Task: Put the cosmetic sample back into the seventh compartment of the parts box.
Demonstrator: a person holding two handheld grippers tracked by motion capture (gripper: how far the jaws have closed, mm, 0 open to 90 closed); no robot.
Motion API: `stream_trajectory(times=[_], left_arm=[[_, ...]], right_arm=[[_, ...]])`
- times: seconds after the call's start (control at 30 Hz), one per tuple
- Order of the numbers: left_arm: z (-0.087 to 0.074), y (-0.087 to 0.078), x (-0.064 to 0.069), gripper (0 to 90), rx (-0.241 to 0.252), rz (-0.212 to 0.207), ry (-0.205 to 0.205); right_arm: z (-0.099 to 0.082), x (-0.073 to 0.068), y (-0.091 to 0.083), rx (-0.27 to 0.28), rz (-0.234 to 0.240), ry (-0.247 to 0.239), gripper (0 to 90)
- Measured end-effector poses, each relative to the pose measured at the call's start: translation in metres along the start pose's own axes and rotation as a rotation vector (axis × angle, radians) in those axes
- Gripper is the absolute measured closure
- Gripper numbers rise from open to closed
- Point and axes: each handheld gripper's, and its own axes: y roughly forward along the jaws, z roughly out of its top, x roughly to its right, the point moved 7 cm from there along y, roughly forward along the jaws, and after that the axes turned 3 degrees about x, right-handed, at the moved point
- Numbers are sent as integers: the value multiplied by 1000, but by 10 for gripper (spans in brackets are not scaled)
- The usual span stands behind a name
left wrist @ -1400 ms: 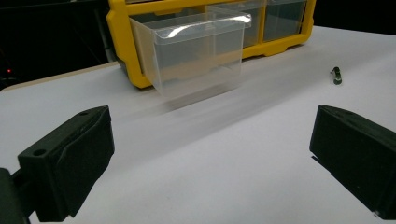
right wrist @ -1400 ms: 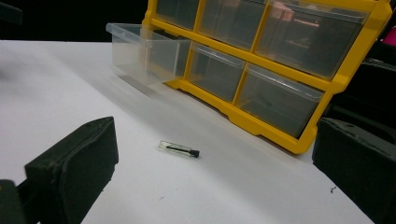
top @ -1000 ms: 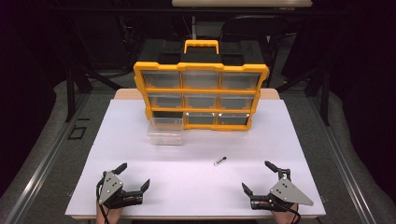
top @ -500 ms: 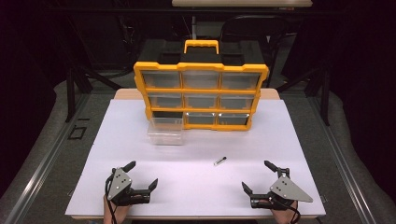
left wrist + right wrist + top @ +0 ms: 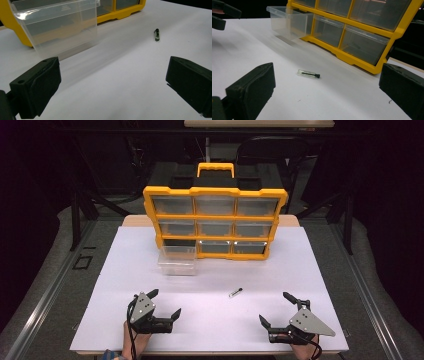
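Observation:
A small clear vial with a dark cap (image 5: 235, 292) lies on the white table top (image 5: 320, 285), between my two grippers and a little beyond them. My left gripper (image 5: 165, 301) is open and holds nothing, low over the table to the vial's left. In the left gripper view the vial (image 5: 156, 34) lies ahead to the right of the wide-apart jaws of the left gripper (image 5: 112, 85). My right gripper (image 5: 273, 307) is open too, near the front edge. In the right gripper view the vial (image 5: 309, 73) lies just ahead of the right gripper (image 5: 324, 92).
A yellow drawer organizer (image 5: 215, 222) stands upright at the back, handle on top. One clear plastic drawer (image 5: 177, 260) is out of it and sits on the table at its lower left corner, close ahead of the left gripper (image 5: 57, 27).
My left gripper has moved to the right and slightly forward, toward the middle of the table. The right gripper and the vial have stayed still.

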Motion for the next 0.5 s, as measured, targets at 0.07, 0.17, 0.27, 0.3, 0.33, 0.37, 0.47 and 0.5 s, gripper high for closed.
stream_trajectory(times=[0.07,0.17,0.27,0.3,0.33,0.37,0.47,0.5], left_arm=[[3,5,3,0,-4,-9,-2],[5,11,6,0,-11,-20,-1],[6,15,9,0,-18,-27,4],[6,15,9,0,-18,-27,4],[7,17,11,0,-17,-30,3],[10,20,14,0,-17,-31,13],[13,25,18,0,-19,-38,20],[13,28,19,0,-25,-42,24]], right_arm=[[0,0,0,-1,-1,0,0],[0,0,1,-3,1,4,0],[-1,0,1,-8,3,1,0],[-1,0,1,-8,3,1,0],[-1,-1,1,-7,3,0,0],[0,-1,1,-3,3,-2,0],[-2,0,2,-12,5,5,0],[-2,0,2,-10,5,7,0]])
